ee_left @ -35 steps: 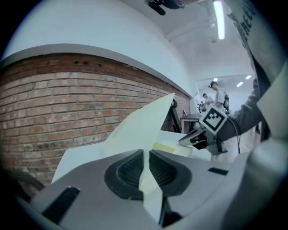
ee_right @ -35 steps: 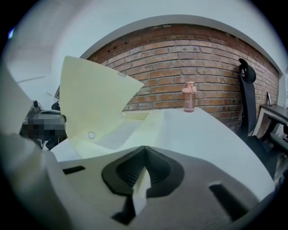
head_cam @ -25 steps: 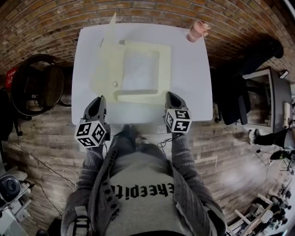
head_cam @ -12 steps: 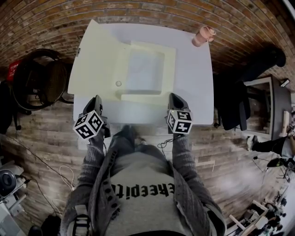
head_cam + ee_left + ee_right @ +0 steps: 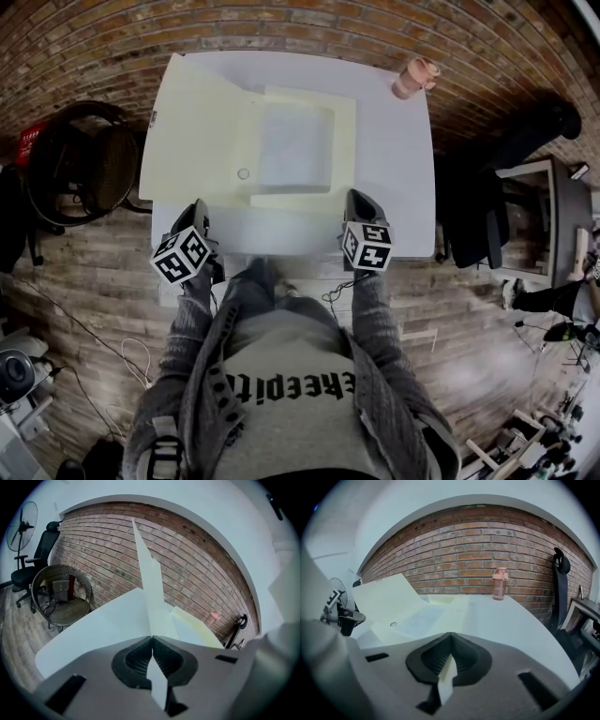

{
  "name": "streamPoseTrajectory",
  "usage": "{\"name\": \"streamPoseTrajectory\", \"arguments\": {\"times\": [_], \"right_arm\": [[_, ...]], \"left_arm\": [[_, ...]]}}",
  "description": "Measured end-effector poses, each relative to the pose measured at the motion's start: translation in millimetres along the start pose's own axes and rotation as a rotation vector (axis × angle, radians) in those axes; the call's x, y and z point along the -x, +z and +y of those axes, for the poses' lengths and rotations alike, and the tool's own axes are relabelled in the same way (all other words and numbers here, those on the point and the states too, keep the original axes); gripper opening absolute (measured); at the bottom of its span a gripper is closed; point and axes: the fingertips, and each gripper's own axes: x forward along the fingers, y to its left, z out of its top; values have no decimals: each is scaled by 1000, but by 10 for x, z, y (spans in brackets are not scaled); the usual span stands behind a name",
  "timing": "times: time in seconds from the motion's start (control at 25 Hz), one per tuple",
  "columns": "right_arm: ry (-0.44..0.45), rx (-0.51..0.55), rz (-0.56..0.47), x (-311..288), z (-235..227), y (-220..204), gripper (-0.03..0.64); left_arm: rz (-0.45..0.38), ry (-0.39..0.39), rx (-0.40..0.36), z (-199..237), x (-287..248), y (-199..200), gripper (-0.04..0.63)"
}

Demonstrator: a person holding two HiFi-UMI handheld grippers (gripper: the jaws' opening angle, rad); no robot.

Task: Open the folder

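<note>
Cream folder (image 5: pixel 295 141) lies open, upper centre of the head view, on white table (image 5: pixel 398 178). Its cover (image 5: pixel 192 122) is spread flat to the left. Left gripper (image 5: pixel 198 208): jaws shut on the cover's near edge. Right gripper (image 5: pixel 360 197): jaws shut on the folder's lower-right corner. Pink bottle (image 5: pixel 413 75) stands upper right, well apart.

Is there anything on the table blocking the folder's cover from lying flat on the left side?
Nothing visible does. The folder lies open; its cover, pinched in the left gripper, spreads over the table's left; the pink bottle stands far right.
</note>
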Motion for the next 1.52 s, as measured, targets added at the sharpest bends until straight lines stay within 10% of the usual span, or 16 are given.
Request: {"name": "streamPoseTrajectory", "arguments": {"times": [0.92,1.16,1.52], "right_arm": [[74,-22,-100,196,94,295,3],[91,-24,-141,335,82,401,3],[130,-13,-209,575,120,559,3]], "left_arm": [[-192,-178,-247,-814,183,361,15],[-219,-235,-301,-1008,287,339,128],[-335,-159,-351,-1000,671,442,160]]}}
